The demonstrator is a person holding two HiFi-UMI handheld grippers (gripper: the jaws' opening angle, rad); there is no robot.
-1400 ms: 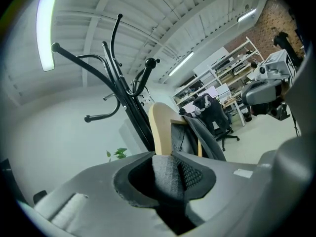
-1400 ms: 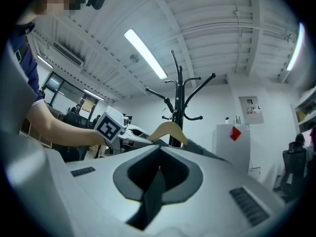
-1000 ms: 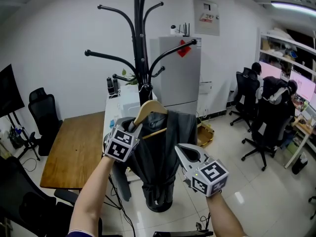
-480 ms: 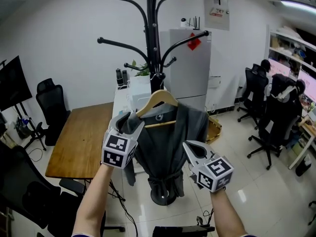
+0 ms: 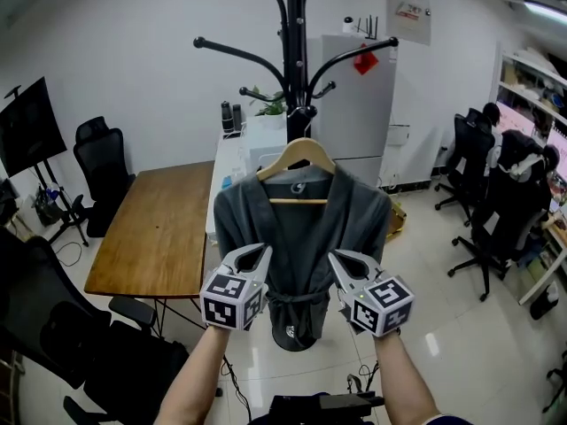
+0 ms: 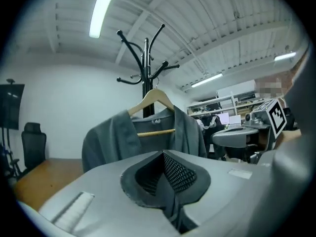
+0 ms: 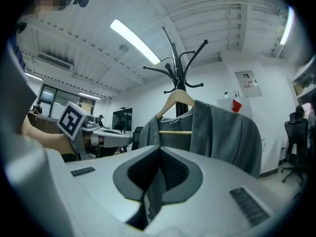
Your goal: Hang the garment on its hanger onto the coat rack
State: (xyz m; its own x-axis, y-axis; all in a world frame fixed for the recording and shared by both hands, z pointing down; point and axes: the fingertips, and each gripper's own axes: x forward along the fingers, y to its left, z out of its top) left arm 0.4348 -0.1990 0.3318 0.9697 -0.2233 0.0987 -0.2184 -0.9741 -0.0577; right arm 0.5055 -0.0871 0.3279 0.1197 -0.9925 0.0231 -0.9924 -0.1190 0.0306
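Observation:
The dark grey garment (image 5: 301,224) hangs on its wooden hanger (image 5: 298,156), whose hook sits on the black coat rack (image 5: 296,60). Nothing holds the garment. My left gripper (image 5: 258,253) is below and in front of its left side, apart from it, shut with nothing between the jaws. My right gripper (image 5: 337,258) mirrors it on the right side, also shut and empty. The left gripper view shows the shut left gripper (image 6: 163,154) under the garment (image 6: 111,137) and hanger (image 6: 154,96). In the right gripper view, the garment (image 7: 227,127) hangs beyond the closed right gripper (image 7: 159,150).
A wooden table (image 5: 155,228) stands to the left, with black office chairs (image 5: 102,162) and a dark monitor (image 5: 31,135) beyond it. A white table (image 5: 232,162) and a grey cabinet (image 5: 368,104) are behind the rack. More chairs (image 5: 509,202) stand at the right.
My left gripper has let go of the garment's left shoulder, dropped down and back, and shut. The garment now hangs spread on the rack. Both grippers sit lower and level.

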